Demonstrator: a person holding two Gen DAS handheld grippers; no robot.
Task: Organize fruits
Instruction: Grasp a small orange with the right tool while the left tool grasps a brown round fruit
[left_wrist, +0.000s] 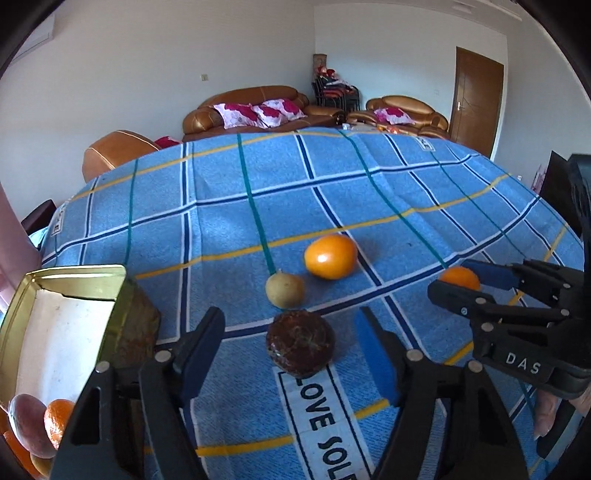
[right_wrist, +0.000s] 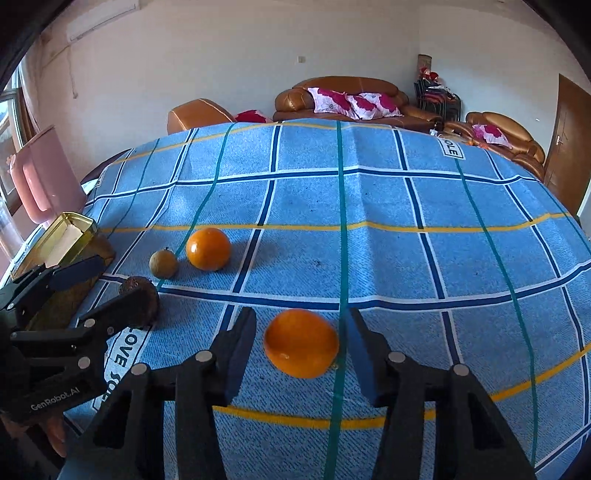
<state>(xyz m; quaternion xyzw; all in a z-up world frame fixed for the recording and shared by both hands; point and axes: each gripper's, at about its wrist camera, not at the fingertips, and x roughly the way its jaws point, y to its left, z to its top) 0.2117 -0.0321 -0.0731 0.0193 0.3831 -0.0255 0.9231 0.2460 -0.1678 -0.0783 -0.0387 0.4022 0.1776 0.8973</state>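
we see our left gripper (left_wrist: 291, 354) with its jaws apart on either side of a dark brown fruit (left_wrist: 300, 343) lying on the blue checked cloth (left_wrist: 406, 184); the pads do not touch it. our right gripper (right_wrist: 301, 347) stands astride a small orange (right_wrist: 301, 343), gaps showing on both sides, nothing gripped. farther out, a larger orange (left_wrist: 330, 255) lies just beside a greenish-brown fruit (left_wrist: 285, 290). a gold tin (left_wrist: 74, 280) at the left holds a few fruits.
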